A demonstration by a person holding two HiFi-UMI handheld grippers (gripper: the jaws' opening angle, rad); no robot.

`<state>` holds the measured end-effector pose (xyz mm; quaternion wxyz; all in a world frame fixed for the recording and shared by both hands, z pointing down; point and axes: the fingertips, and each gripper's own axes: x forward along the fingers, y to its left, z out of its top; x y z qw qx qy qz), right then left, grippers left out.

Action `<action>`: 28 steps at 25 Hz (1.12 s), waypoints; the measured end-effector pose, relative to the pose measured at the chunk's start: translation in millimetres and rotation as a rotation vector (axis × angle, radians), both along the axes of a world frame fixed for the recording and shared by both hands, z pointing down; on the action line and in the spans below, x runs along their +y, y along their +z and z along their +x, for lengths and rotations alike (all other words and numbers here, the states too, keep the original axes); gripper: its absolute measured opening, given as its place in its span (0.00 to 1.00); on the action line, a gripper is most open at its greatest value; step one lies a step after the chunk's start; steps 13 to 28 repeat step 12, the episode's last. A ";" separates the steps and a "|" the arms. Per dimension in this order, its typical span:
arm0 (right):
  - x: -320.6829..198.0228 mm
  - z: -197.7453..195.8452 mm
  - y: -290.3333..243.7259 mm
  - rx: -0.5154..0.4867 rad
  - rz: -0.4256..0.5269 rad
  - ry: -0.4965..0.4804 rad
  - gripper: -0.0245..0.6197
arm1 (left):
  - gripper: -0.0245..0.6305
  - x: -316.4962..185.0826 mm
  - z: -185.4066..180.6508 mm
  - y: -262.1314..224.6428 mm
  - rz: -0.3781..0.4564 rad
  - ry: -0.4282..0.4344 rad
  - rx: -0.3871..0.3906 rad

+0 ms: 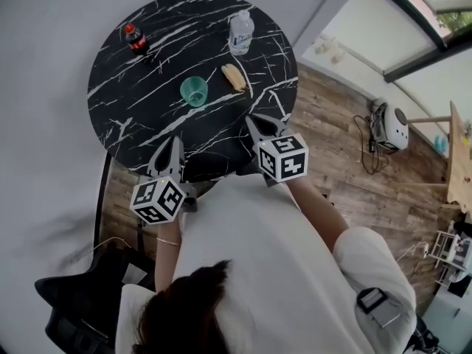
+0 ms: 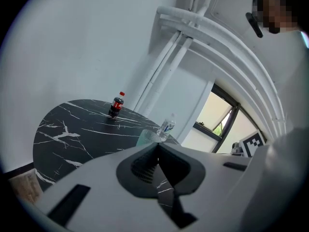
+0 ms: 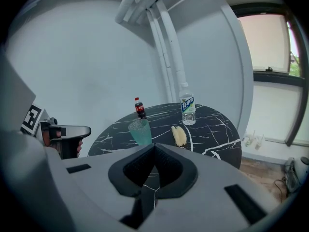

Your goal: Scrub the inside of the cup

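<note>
Cup (image 1: 194,91): one only, green and translucent, upright near the middle of the round black table (image 1: 140,120). Just right of it, apart from it, lies one pale yellow thing (image 1: 234,77) (sponge or cloth, I cannot tell). Two bottles stand towards the far rim: one cola bottle (image 1: 136,39) at the left and one water bottle (image 1: 240,32) at the right. Two grippers hang over the near edge, well short of the cup. The left gripper (image 1: 175,144) and right gripper (image 1: 251,121) are both clenched, with nothing between their jaws.
</note>
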<state>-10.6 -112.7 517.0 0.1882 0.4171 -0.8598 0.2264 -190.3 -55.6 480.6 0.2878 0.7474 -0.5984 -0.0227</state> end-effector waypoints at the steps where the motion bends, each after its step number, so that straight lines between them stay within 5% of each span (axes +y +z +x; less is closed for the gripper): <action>1: 1.3 -0.9 -0.9 -0.004 0.002 0.002 0.09 | 0.05 0.2 0.5 0.7 -0.002 0.003 -0.001; 28: 17.7 -1.8 -4.8 -0.012 0.011 0.012 0.09 | 0.05 8.3 14.3 1.8 -0.009 0.075 0.002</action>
